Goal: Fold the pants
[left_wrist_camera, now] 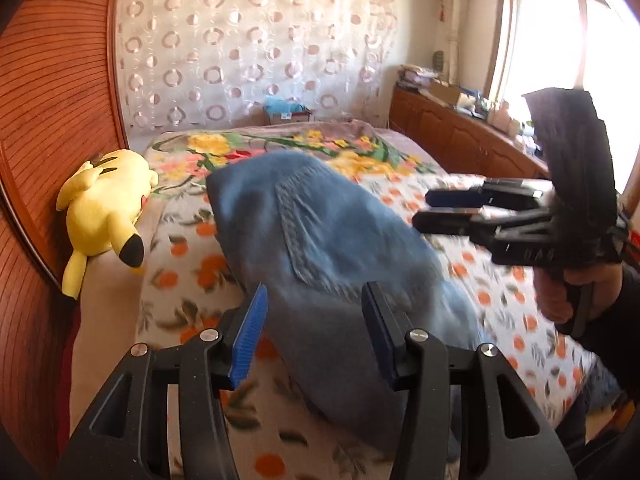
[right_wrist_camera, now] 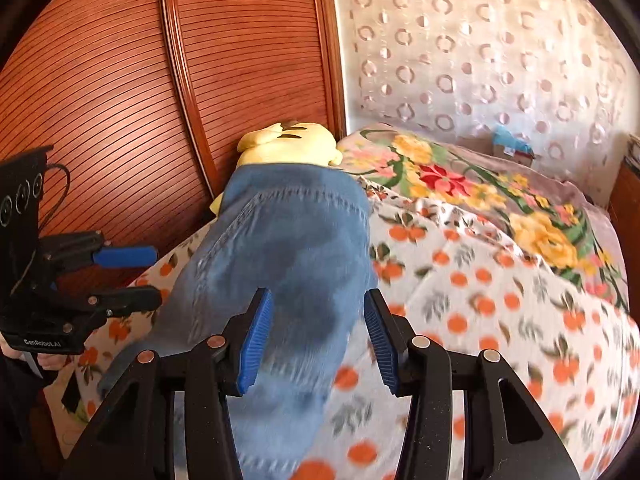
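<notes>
Left wrist view: left tool [left_wrist_camera: 314, 316] hangs over the bed with its blue pads apart and nothing pressed between them.
Pants: blue denim pants [left_wrist_camera: 320, 240] lie folded into a long bundle on the bed [left_wrist_camera: 520, 312], running from near the camera toward the flowered blanket [left_wrist_camera: 280, 144] — stitched seam facing up.
Right tool: right tool [left_wrist_camera: 424, 210] seen from the left wrist view, held in a hand [left_wrist_camera: 576, 292] above the bed's right side, its two fingers apart and holding nothing.
Right wrist view: the right tool's pads stand apart above the near end of the pants; no cloth is gripped.
Containers: a cardboard box [left_wrist_camera: 288, 114] sits past the far end of the bed, something light blue inside it — too small to tell what.
Around: yellow plush toy [left_wrist_camera: 104, 208] lies along the bed's left edge, against the slatted wooden door [left_wrist_camera: 48, 120]; in the right wrist view the pants' far end covers part of it.
Backdrop: curtain with ring pattern [left_wrist_camera: 256, 48] behind the bed; wooden cabinet [left_wrist_camera: 460, 136] under the window, cluttered on top.
In the way: nothing lies on the pants.
</notes>
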